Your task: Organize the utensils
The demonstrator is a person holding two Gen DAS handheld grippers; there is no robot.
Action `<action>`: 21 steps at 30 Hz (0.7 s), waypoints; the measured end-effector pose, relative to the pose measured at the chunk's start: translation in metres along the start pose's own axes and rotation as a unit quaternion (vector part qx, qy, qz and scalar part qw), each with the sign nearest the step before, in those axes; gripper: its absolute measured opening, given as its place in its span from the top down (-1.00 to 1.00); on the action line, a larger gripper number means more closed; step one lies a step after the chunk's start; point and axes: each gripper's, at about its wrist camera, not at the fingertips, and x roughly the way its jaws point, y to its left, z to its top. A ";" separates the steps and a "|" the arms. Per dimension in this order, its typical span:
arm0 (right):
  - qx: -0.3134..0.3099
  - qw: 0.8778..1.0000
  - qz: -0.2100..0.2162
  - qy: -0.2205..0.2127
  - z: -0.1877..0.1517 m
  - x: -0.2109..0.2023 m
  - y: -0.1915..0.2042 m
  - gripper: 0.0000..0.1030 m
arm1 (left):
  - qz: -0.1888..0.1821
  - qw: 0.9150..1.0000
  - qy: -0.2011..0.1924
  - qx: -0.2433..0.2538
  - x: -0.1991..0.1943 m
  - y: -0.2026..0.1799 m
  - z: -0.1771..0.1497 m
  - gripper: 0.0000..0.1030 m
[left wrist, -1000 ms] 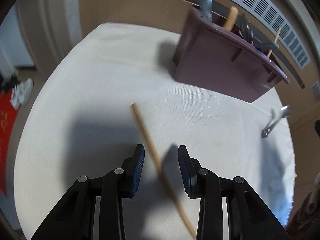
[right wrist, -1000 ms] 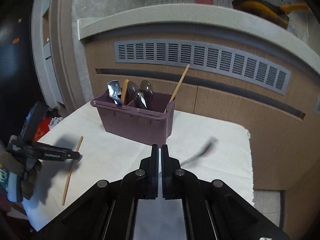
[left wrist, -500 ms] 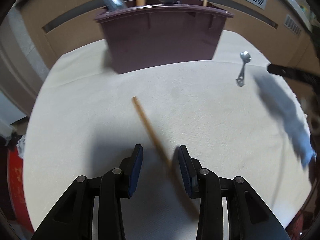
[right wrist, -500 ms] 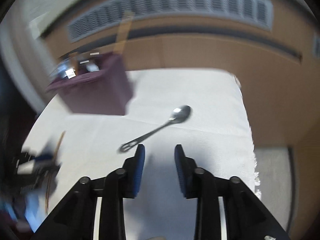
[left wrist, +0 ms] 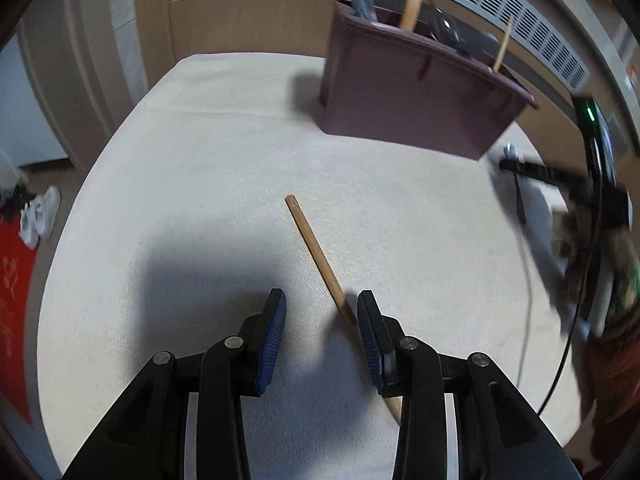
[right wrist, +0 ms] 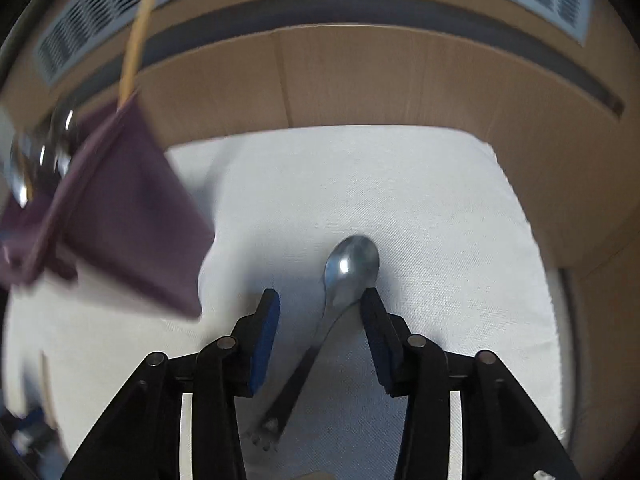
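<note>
Two pickups pending: left gripper (left wrist: 322, 326) gapes over chopstick (left wrist: 316, 250) mid-table; right gripper (right wrist: 320, 326), jaws just opening, straddles unclamped spoon (right wrist: 340, 284) near table's far edge; next, close, carry to caddy (left wrist: 404, 104).

Left wrist view looks steeply down, close over the cloth (left wrist: 200, 184) and a stick (left wrist: 316, 256). Right wrist view, likewise close, faces a spoon (right wrist: 344, 276). Both include the caddy (left wrist: 416, 104).
</note>
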 end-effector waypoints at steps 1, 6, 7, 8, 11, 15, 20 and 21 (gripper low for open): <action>-0.016 1.000 0.003 -0.003 -0.009 -0.005 0.001 0.21 | -0.001 1.000 -0.002 -0.006 0.001 0.001 0.001 0.28; -0.049 0.998 0.041 0.005 -0.055 -0.036 -0.017 0.38 | 0.003 1.000 -0.013 -0.011 0.012 -0.009 0.014 0.28; -0.050 0.998 0.043 0.003 -0.061 -0.040 -0.023 0.42 | -0.002 1.000 -0.014 -0.005 0.014 -0.015 0.017 0.28; -0.047 0.998 0.043 0.001 -0.066 -0.043 -0.031 0.42 | -0.006 1.000 -0.014 0.001 0.017 -0.020 0.018 0.28; -0.027 0.998 0.055 -0.009 -0.060 -0.043 -0.045 0.39 | -0.034 0.999 -0.007 0.036 0.020 -0.044 0.018 0.28; -0.040 0.996 0.076 -0.034 -0.024 -0.024 -0.042 0.38 | -0.043 0.997 0.000 0.062 0.018 -0.058 0.012 0.28; -0.087 0.992 0.086 -0.010 0.008 0.009 -0.019 0.30 | -0.022 0.999 0.002 0.050 0.003 -0.040 0.005 0.28; -0.093 0.992 0.086 -0.015 0.010 0.012 -0.017 0.27 | -0.023 0.999 0.005 0.045 0.001 -0.037 0.004 0.28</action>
